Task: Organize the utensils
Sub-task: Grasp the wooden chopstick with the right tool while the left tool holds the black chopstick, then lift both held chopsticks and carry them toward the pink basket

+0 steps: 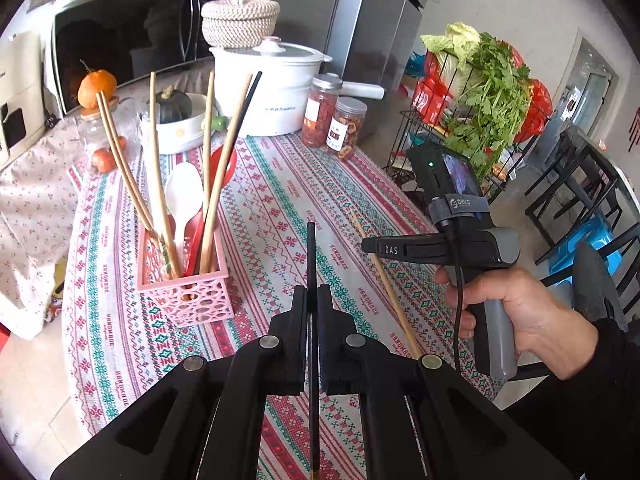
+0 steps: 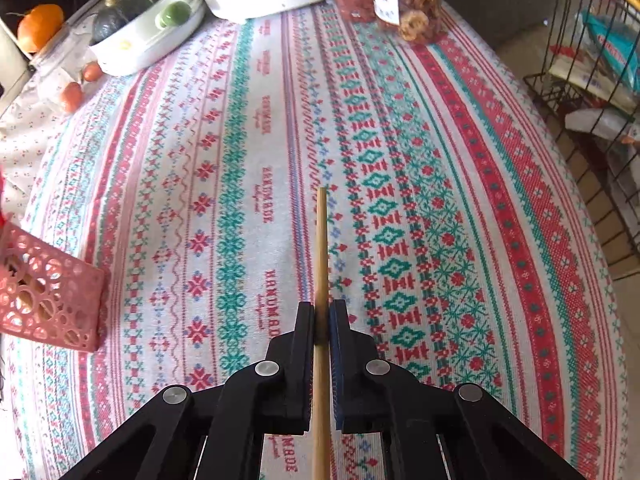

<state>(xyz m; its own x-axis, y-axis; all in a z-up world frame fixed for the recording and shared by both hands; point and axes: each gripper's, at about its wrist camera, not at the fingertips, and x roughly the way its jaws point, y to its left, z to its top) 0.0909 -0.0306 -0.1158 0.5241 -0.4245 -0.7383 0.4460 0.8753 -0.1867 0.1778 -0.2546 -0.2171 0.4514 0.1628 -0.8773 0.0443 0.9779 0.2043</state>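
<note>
My left gripper [image 1: 312, 294] is shut on a black chopstick [image 1: 311, 256] that points forward above the tablecloth. My right gripper [image 2: 322, 308] is shut on a wooden chopstick [image 2: 321, 248], also seen in the left wrist view [image 1: 384, 280] under the right gripper [image 1: 370, 245]. A pink lattice basket [image 1: 188, 292] stands left of the left gripper and holds several wooden chopsticks, a black chopstick, a white spoon [image 1: 183, 196] and a red spoon. The basket's corner shows in the right wrist view [image 2: 48, 300].
A white pot [image 1: 276, 88], two jars [image 1: 336, 120], a white dish with a squash [image 1: 180, 120], an orange [image 1: 97, 88] and a microwave [image 1: 128, 36] stand at the table's far end. A wire rack with greens [image 1: 480, 92] and chairs [image 1: 584, 200] stand right of the table.
</note>
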